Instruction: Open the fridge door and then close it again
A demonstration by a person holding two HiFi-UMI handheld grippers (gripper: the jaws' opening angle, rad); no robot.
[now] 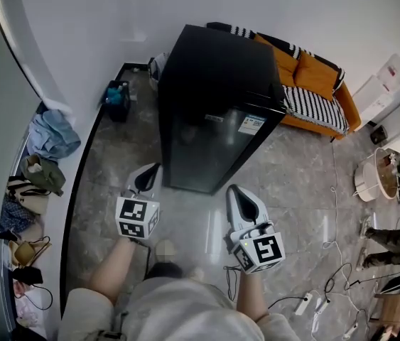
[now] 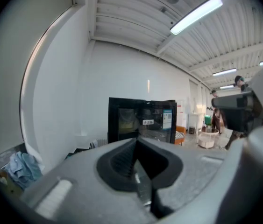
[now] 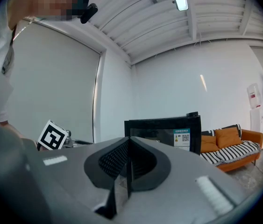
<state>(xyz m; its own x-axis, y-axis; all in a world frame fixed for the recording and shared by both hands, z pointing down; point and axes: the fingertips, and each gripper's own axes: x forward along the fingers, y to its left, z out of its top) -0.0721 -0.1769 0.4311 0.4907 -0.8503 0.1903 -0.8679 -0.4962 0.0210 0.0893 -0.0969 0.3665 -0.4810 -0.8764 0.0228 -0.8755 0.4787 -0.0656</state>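
A black fridge (image 1: 214, 105) with a dark glass door stands on the tiled floor in front of me, and the door is closed. A label (image 1: 251, 125) sticks to the door's upper right corner. My left gripper (image 1: 150, 172) hangs in the air just short of the door's lower left, jaws together and empty. My right gripper (image 1: 236, 194) floats near the door's lower right corner, also shut with nothing in it. In the left gripper view the fridge (image 2: 142, 120) shows above the closed jaws (image 2: 137, 143). The right gripper view has the fridge (image 3: 164, 129) ahead, beyond the closed jaws (image 3: 129, 143).
An orange sofa (image 1: 313, 84) with a striped throw sits behind the fridge on the right. Cables and power strips (image 1: 313, 304) lie on the floor at the lower right. Clothes and bags (image 1: 43, 162) line the left wall, with a blue bin (image 1: 118, 98) nearby. Another person's legs (image 1: 391, 244) are at right.
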